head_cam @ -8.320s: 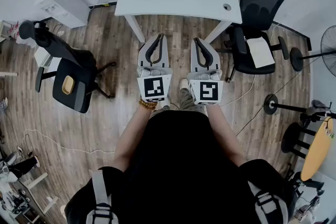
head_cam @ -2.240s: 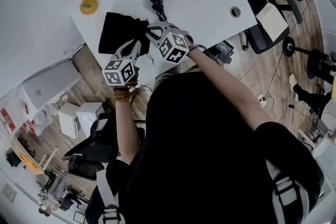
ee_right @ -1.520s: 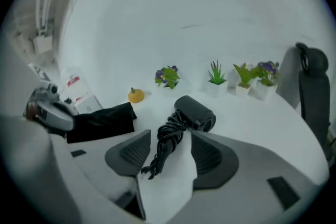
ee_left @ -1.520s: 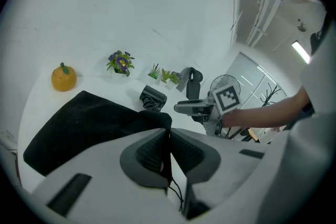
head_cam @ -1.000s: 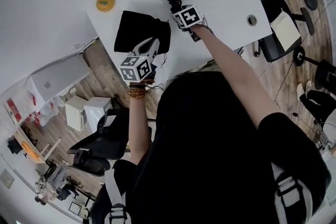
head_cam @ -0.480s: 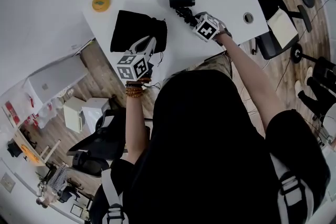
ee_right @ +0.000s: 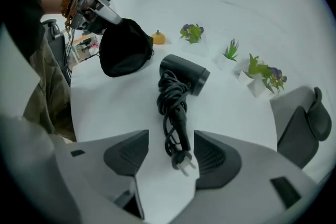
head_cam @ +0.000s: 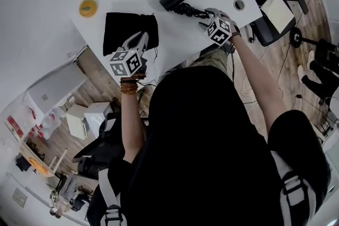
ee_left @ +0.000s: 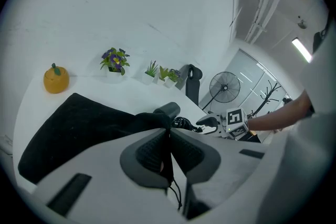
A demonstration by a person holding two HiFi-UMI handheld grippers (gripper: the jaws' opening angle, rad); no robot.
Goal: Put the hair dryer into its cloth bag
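The left tool [head_cam: 141, 37] pointed gently downward, its jaws pressed together on the rim of the cloth bag [head_cam: 126, 29]. The left forearm [head_cam: 131, 119] ran straight out from the body, bare, with a beaded bracelet [head_cam: 127, 87] at the wrist. The right arm [head_cam: 259, 87] stretched farther out and off to the right, and the right tool [head_cam: 210, 13] was tipped steeply down. Its jaws had just been opening and stood wide apart. The plug end of the hair dryer cord [ee_right: 178, 139] lay between them, with neither pad pressing on it.
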